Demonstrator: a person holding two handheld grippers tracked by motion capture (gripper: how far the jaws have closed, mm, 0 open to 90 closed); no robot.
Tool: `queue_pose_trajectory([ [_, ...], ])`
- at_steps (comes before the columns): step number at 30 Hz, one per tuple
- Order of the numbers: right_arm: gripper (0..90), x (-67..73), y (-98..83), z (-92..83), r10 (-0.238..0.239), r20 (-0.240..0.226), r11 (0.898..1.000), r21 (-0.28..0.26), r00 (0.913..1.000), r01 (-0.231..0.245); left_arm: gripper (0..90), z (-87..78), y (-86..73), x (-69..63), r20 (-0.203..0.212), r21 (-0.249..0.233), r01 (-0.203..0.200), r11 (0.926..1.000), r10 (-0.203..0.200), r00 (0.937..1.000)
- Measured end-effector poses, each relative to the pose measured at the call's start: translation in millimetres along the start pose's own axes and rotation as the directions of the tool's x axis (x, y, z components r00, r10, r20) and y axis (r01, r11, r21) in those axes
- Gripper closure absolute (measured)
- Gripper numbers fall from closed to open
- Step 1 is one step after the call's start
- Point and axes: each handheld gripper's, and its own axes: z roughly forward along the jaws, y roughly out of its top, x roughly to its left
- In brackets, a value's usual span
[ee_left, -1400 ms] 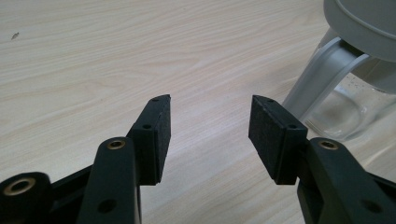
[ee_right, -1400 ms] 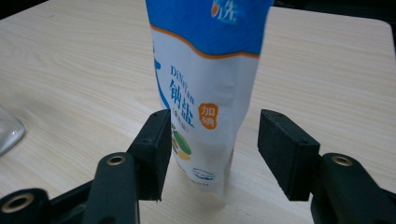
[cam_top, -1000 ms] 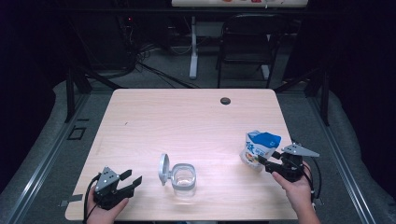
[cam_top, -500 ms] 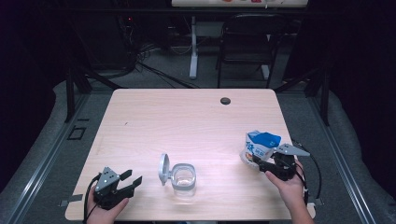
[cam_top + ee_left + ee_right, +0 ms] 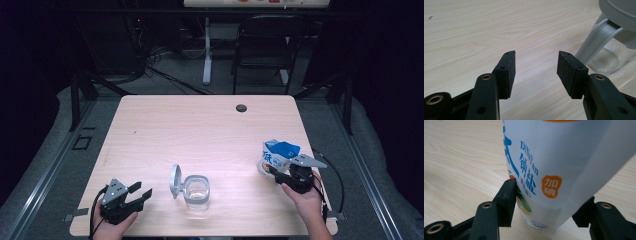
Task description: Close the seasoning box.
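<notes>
A white and blue salt bag [image 5: 277, 155] stands upright near the table's right edge. My right gripper [image 5: 274, 172] has it low down between its jaws. In the right gripper view the bag [image 5: 554, 170] fills the gap; the left pad [image 5: 510, 195] touches it and the right pad is hidden behind its bulge. These jaws have just been closing on the bag. A clear glass jar [image 5: 196, 189] with its hinged grey lid [image 5: 175, 181] swung open sits front centre. My left gripper [image 5: 140, 191] rests open at the front left, its jaws [image 5: 536, 65] empty, the jar [image 5: 606, 57] beyond to the right.
A black cable hole [image 5: 241, 108] lies near the table's far edge. A chair [image 5: 260, 45] and cables stand on the floor beyond the wooden table [image 5: 200, 130]. The bag is close to the right edge.
The right gripper has edged slightly left toward the bag and narrowed onto it. The left gripper, jar and lid have not moved.
</notes>
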Motion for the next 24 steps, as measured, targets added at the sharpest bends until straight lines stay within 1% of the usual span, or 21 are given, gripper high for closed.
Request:
queue_pose_trajectory([
  [3,47.7,1.0,0.0,-0.6,-0.005,0.000,1.000,0.002,1.0000,0.005,50.0,0.2,-0.1,0.0,0.000,0.000,0.001,1.0000,-0.001,1.0000],
  [4,49.4,1.4,-0.1,-1.6,-0.013,-0.004,1.000,0.008,0.9999,0.013,50.0,0.2,0.0,-0.2,0.000,-0.001,0.001,1.0000,-0.001,1.0000],
  [9,51.7,3.7,-0.6,-2.9,-0.018,-0.011,1.000,0.007,0.9998,0.018,50.0,0.0,0.2,-0.2,0.000,-0.002,0.002,1.0000,-0.002,1.0000],
  [11,52.8,4.5,-0.7,-4.0,-0.026,-0.016,1.000,0.014,0.9995,0.026,50.0,0.0,0.0,0.0,-0.001,0.000,0.004,1.0000,-0.004,1.0000],
  [13,53.4,5.7,-0.9,-4.4,-0.026,-0.022,1.000,0.012,0.9994,0.026,50.0,-0.5,0.3,0.0,-0.001,0.005,0.002,1.0000,-0.002,1.0000],
  [17,54.9,7.5,-1.6,-5.8,-0.025,-0.023,1.000,0.015,0.9994,0.026,50.0,-0.4,0.4,-0.1,-0.002,0.000,0.002,1.0000,-0.002,1.0000],
  [22,56.2,10.3,-2.2,-5.7,-0.022,-0.046,1.000,0.011,0.9987,0.022,50.0,-0.3,0.4,-0.3,-0.003,0.001,0.000,1.0000,0.000,1.0000],
  [24,56.4,12.9,-2.1,-5.7,-0.031,-0.055,0.999,0.018,0.9980,0.032,50.0,-0.6,0.7,-0.4,-0.003,-0.001,0.000,1.0000,0.000,1.0000],
])
